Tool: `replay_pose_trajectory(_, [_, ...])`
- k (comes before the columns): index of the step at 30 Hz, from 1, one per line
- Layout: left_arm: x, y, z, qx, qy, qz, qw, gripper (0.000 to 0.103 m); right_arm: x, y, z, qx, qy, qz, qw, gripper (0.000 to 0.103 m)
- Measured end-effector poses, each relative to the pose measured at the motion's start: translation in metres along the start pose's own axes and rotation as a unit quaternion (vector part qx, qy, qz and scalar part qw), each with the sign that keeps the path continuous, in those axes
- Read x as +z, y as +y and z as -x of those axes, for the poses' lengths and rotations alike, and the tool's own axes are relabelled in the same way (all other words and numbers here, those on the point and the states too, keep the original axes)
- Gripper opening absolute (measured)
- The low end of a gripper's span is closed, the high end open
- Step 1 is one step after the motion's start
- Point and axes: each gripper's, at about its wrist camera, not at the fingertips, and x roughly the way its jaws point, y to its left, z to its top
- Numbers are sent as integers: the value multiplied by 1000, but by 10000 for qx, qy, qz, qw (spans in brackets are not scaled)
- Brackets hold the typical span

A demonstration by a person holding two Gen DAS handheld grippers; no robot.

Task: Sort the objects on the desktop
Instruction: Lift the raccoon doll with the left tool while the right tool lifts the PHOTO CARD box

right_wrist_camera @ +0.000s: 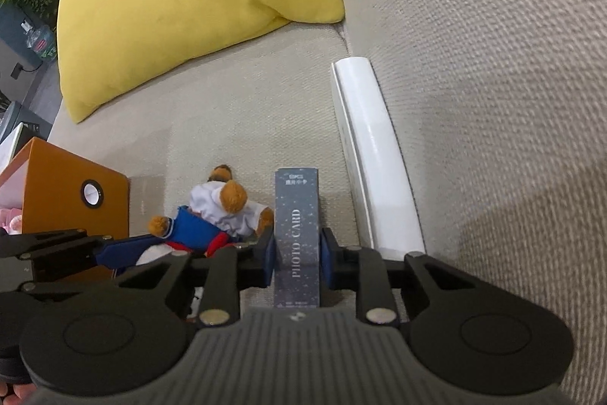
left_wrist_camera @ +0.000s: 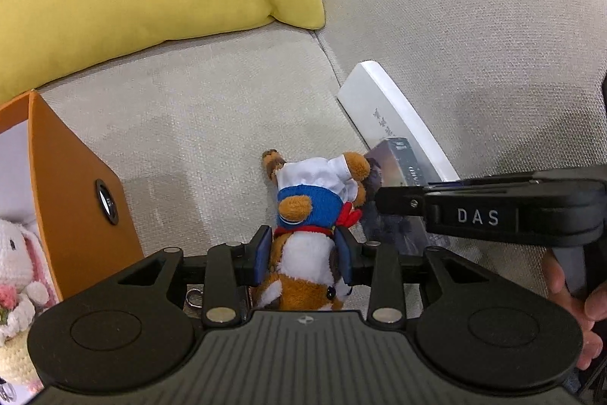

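Both tools are down over the beige sofa seat (left_wrist_camera: 197, 124). The left hand-held gripper (left_wrist_camera: 303, 255) is clamped on a small plush dog (left_wrist_camera: 315, 215) in a white shirt and blue trousers, its blue pads pressed into the white-and-brown body, legs pointing away from the camera. Just beside it, the right hand-held gripper (right_wrist_camera: 296, 262) grips a slim dark box printed "PHOTO CARD" (right_wrist_camera: 296, 222), a pad pressed against each long side, the box running lengthwise between the fingers. A white book (right_wrist_camera: 373, 154) lies along the seam where the seat meets the sofa back, just right of the card box. An orange box (left_wrist_camera: 72, 192) stands at the left edge of the seat, and a white knitted rabbit (left_wrist_camera: 17, 264) shows inside it. A yellow cushion (right_wrist_camera: 189, 2) leans at the rear of the seat. A person's fingers (left_wrist_camera: 584, 310) wrap the right tool's handle.
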Motion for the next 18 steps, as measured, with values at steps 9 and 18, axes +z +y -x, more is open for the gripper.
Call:
replay_pose_trajectory(9, [-7, -10, 63, -31, -726, -211, 9971, 37, -14, 17, 60, 58, -768, 126, 9970, 24])
replay_pose_trajectory(18, [-29, 18, 166, 175, -1592, -100, 9870, 37, -19, 79, 127, 800, -1516, 521, 9838, 24])
